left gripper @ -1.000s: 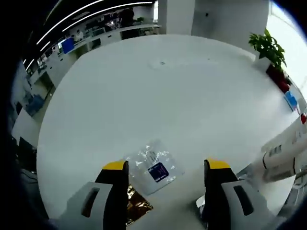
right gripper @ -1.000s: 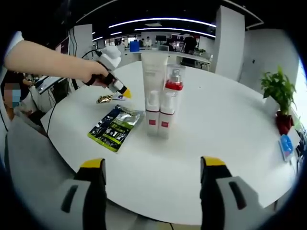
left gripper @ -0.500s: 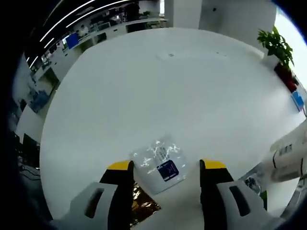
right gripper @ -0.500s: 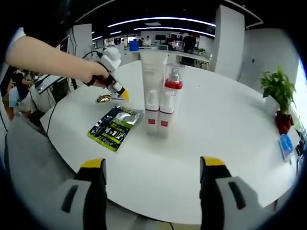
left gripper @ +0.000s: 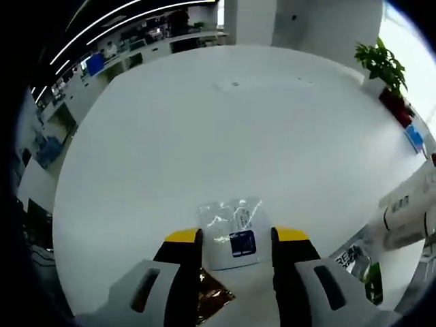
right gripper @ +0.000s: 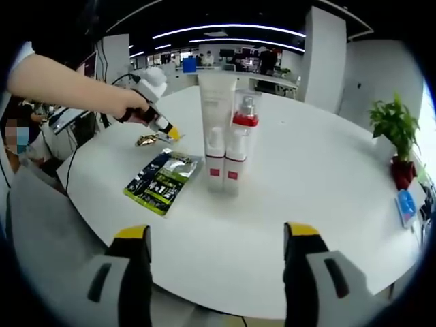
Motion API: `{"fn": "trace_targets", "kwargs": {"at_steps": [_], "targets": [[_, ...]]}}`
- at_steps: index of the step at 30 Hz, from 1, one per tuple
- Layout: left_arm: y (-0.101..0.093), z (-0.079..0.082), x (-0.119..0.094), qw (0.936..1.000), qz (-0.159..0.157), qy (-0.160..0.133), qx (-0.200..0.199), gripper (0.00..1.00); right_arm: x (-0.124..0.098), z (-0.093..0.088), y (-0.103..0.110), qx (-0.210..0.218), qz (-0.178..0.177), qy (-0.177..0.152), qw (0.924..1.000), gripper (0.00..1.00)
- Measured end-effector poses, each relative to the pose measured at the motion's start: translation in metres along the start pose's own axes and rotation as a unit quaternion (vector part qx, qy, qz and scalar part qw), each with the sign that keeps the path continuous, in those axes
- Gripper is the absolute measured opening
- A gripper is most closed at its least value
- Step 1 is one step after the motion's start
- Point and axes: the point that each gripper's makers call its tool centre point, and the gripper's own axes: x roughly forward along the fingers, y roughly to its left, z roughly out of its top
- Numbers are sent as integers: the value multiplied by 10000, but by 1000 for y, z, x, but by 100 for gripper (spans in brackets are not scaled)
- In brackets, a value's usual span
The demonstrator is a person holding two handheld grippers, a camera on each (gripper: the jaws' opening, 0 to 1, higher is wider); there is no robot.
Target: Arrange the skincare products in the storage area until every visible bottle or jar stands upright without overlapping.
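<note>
In the left gripper view the left gripper [left gripper: 235,238] hangs low over the table [left gripper: 204,136] with its jaws apart, one on each side of a clear sachet [left gripper: 231,231] that lies flat near the table's near edge; nothing is pinched yet as far as can be seen. The sachet looks thin, limp and slick, so it will likely buckle and slide rather than lift cleanly; an edge or corner is probably the best hold. A gold foil packet [left gripper: 214,300] sits just beside it, partly hidden behind the left jaw. At the right edge a white tube [left gripper: 409,214] and a dark pouch [left gripper: 357,266] are cut off by the frame, and their print is too blurred to read. In the right gripper view the right gripper [right gripper: 211,238] is released, jaws wide and empty, held off the table's near edge. The bottles [right gripper: 228,143] stand upright in a tight cluster near the table's middle, touching or overlapping from here: a tall white tube at the back, a red-capped one, two small white ones in front. They look rigid, light and easy to tip; grip low on the body. The pouch lies flat to their left.
</note>
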Motion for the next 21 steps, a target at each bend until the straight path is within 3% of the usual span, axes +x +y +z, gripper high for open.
{"fn": "trace_targets", "kwargs": {"at_steps": [12,17,21], "targets": [[2,9,-9,9976,-202,-148,652,38,0,1,1,-23,17,-10,10000,80],[0,9,-16,9920,-381,-172,1193,38,0,1,2,-69,29,-12,10000,80],[-2,7,-24,9890,-458,-188,1392,38,1,1,3,-73,53,-19,10000,80]]}}
